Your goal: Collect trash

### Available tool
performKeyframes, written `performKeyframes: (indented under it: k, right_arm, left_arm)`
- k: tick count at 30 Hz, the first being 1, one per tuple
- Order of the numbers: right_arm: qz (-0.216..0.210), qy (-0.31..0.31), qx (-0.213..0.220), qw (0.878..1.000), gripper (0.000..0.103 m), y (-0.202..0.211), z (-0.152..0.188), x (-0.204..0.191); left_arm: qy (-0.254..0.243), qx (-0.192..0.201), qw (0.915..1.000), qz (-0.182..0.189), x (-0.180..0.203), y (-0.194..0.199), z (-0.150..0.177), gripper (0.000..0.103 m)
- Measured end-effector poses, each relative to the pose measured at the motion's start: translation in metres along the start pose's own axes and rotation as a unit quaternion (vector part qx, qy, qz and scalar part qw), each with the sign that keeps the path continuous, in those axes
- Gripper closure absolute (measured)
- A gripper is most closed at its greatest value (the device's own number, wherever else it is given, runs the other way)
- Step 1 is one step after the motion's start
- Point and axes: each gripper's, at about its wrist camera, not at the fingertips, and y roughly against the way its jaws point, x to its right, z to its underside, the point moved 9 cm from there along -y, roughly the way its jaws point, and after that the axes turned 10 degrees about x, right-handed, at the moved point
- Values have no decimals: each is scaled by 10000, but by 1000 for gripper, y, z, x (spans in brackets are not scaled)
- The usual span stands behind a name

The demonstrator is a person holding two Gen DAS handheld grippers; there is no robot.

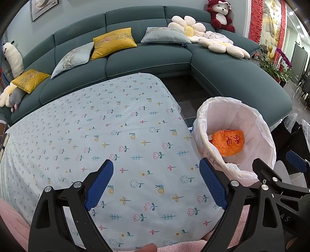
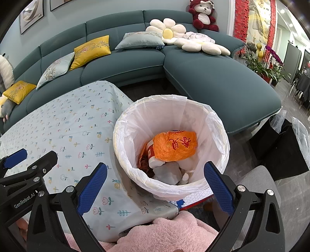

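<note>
The left gripper (image 1: 156, 170) hangs over a table covered with a pale blue tablecloth (image 1: 108, 124) printed with small flowers and snails. Its two blue-padded fingers stand wide apart with only cloth showing between them, so it holds nothing. The right gripper (image 2: 155, 175) is just beside it, tilted down over a trash bin (image 2: 217, 120) that stands at the right-hand corner of the table. Its jaws are also spread wide and empty; the bin's near rim lies in the gap between them, but neither pad touches it.

The bin is lined with a thin white plastic bag (image 2: 151, 114) folded out over the rim. Inside lies the collected trash: a crumpled orange plastic bag (image 2: 175, 146) with red characters on top, a white cup or carton (image 2: 153, 155) with a red mark half under it, pale crumpled paper (image 2: 170, 172) toward the near side, and something brown against the left wall that is too tucked away to make out. In the left view only the orange bag shows over the rim. The part of the tablecloth in view carries no loose items.

Pink fluffy fabric (image 2: 164, 232), apparently the person's clothing, fills the bottom edge of both views. Behind the table a teal corner sofa (image 1: 147, 62) carries yellow and grey-blue cushions, white flower-shaped cushions (image 1: 188, 27) and a red and white stuffed bear (image 1: 220, 15). Potted orchids (image 2: 271, 58) stand at far right.
</note>
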Motion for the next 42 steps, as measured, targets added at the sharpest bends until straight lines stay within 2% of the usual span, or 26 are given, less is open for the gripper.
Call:
performKeyframes:
  k: [34,42]
  right_arm:
    - [10,5,-9,10000,7,-1,-1,2]
    - [20,-30,-16,10000,7,-1,-1,5]
  left_arm:
    - [107,102,9997,-200,-6,5,-2,17]
    - [64,116,9998,-130,-1,6,-2,17]
